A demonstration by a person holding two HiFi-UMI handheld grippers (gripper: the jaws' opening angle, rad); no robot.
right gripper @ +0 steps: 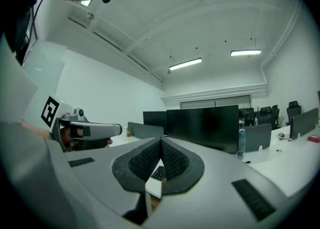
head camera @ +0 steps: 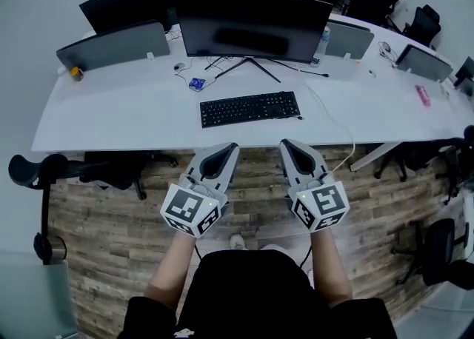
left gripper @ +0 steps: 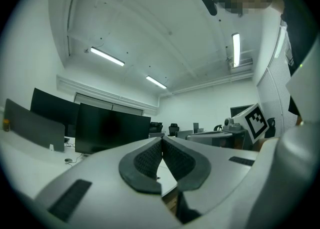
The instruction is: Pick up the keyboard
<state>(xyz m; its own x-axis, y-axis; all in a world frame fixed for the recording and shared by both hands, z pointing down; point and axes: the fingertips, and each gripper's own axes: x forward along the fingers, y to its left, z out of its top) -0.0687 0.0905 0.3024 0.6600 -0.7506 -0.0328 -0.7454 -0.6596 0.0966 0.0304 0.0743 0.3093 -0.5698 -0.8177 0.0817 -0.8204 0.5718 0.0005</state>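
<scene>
so the keyboard (head camera: 250, 109) is a black one lying flat on the white desk (head camera: 111, 112), nothing touching it. the big dark monitor (head camera: 252, 25) sits straight behind the keyboard. both tools are on the near side of the keyboard, out past the desk edge and over the wood floor (head camera: 104, 234), clearly apart from it. the left gripper (head camera: 226, 149) lines up with the keyboard's left half and the right gripper (head camera: 290, 145) with its right end. they're side by side with a gap between them, both held level and pointing toward the keyboard. in the left gripper view the dark ribbed pads (left gripper: 145, 160) are closed against each other with nothing between them. same deal in the right gripper view: pads (right gripper: 175, 160) together, empty, and a bit of the keyboard (right gripper: 158, 173) peeks out just under where they meet. a thin white cable (head camera: 332, 119) runs off to the right of the keyboard and drops over the desk edge. just behind and left of the keyboard is a small blue thing (head camera: 196, 84), can't tell what it is. further back on that side stands a grey divider panel (head camera: 115, 45). way off to the keyboard's right lies a small pink item (head camera: 422, 95). a black chair (head camera: 29, 171) sits far to the keyboard's left, by the near desk edge.
</scene>
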